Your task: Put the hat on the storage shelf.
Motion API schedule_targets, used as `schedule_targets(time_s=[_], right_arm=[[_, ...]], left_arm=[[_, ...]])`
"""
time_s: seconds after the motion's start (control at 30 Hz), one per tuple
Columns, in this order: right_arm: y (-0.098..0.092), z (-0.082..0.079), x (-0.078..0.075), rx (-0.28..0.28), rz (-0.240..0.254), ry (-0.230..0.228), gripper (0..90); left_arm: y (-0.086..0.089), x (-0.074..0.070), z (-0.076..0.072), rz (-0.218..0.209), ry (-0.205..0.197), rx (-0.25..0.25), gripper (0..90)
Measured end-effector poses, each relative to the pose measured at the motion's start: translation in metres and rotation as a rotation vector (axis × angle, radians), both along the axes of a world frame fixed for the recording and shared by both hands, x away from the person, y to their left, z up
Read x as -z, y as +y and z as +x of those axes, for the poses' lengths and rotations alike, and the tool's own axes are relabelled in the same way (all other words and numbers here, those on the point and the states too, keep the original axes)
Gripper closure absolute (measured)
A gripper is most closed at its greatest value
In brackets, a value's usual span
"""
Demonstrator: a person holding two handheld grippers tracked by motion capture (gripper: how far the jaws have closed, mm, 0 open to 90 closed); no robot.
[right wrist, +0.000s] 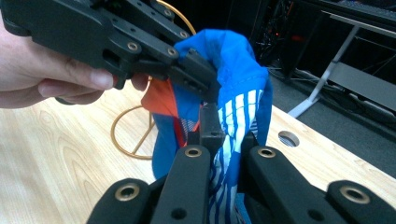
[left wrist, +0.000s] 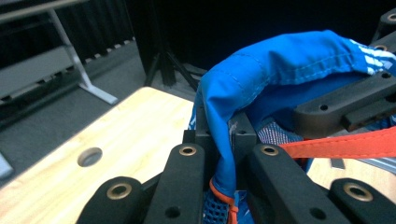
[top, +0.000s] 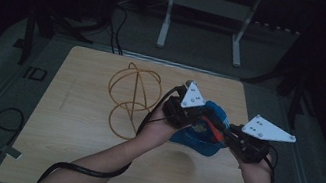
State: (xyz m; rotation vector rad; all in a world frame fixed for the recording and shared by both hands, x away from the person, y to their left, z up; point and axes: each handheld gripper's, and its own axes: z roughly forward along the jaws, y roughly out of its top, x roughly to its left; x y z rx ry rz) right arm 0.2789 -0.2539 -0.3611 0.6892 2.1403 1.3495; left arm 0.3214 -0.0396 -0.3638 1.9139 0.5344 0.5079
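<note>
A blue cloth bag [top: 198, 138] with white stripes and orange trim hangs above the wooden table [top: 63, 155], toward its three o'clock side, stretched between the two grippers. Its long axis runs roughly from ten o'clock to four o'clock in the high view, from one gripper to the other, and the body sags down toward the tabletop.

The left gripper [top: 183, 110] has its jaws closed on a fold of the blue hem, seen plainly in the left gripper view [left wrist: 226, 154]. The right gripper [top: 243, 144] has its jaws pressed shut on the striped fabric [right wrist: 224, 140].

The left gripper view shows an orange strap [left wrist: 345, 143] running off toward three o'clock and a round hole in the table [left wrist: 89, 157]. The right gripper view shows the person's left hand [right wrist: 42, 74] wrapped around the other gripper, and mesh lining under the orange patch.

A gold wire stand [top: 131, 101] sits at nine o'clock of the bag, apart from it; the right gripper view cuts off its top.

The room is dim, so the bag's opening and full shape are hard to make out from above, and the grippers cover much of it.
</note>
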Motion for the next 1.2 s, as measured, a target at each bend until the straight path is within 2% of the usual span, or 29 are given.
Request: schedule_targets(time_s=[0.07,0.17,0.23,0.37,0.57,0.67,0.8,0.9,1.0,1.07,1.13,1.17,1.2], right_arm=[[-0.001,-0.001,0.001,0.001,0.004,-0.001,88.6],[-0.003,-0.003,0.000,0.002,0.009,-0.001,88.1],[-0.006,-0.006,-0.001,0.004,0.030,0.003,83.2],[-0.007,-0.010,-0.004,0.007,0.042,-0.002,74.0],[-0.007,-0.014,-0.009,0.030,0.063,-0.009,58.8],[-0.011,-0.014,-0.011,0.048,0.086,-0.004,53.8],[-0.015,-0.015,-0.014,0.052,0.092,-0.002,51.6],[-0.015,-0.018,-0.015,0.062,0.062,-0.008,48.3],[-0.015,-0.017,-0.017,0.056,0.066,0.009,42.3],[-0.012,-0.018,-0.018,0.062,0.030,0.000,39.1],[-0.011,-0.019,-0.018,0.057,0.019,-0.005,39.2],[-0.011,-0.021,-0.020,0.013,0.037,0.003,39.5],[-0.011,-0.021,-0.021,0.003,0.044,0.000,39.5]], left_arm=[[0.001,-0.001,-0.001,-0.010,-0.025,0.007,87.3],[0.003,-0.003,-0.003,-0.028,-0.031,0.022,87.4],[0.003,-0.005,-0.004,-0.027,-0.042,0.026,87.4],[0.004,-0.008,-0.007,-0.046,-0.050,0.038,87.4],[0.004,-0.011,-0.012,-0.047,-0.078,0.044,87.5],[0.005,-0.013,-0.013,-0.055,-0.071,0.054,87.5],[0.006,-0.014,-0.016,-0.036,-0.069,0.077,87.4],[0.002,-0.015,-0.020,0.017,-0.076,0.068,87.3],[-0.001,-0.014,-0.021,0.024,-0.065,0.090,87.3],[-0.003,-0.013,-0.021,0.025,-0.059,0.092,87.3],[-0.002,-0.012,-0.021,0.025,-0.064,0.086,87.3],[-0.001,-0.013,-0.021,0.022,-0.066,0.086,87.4],[0.000,-0.013,-0.020,0.020,-0.070,0.084,87.4]])
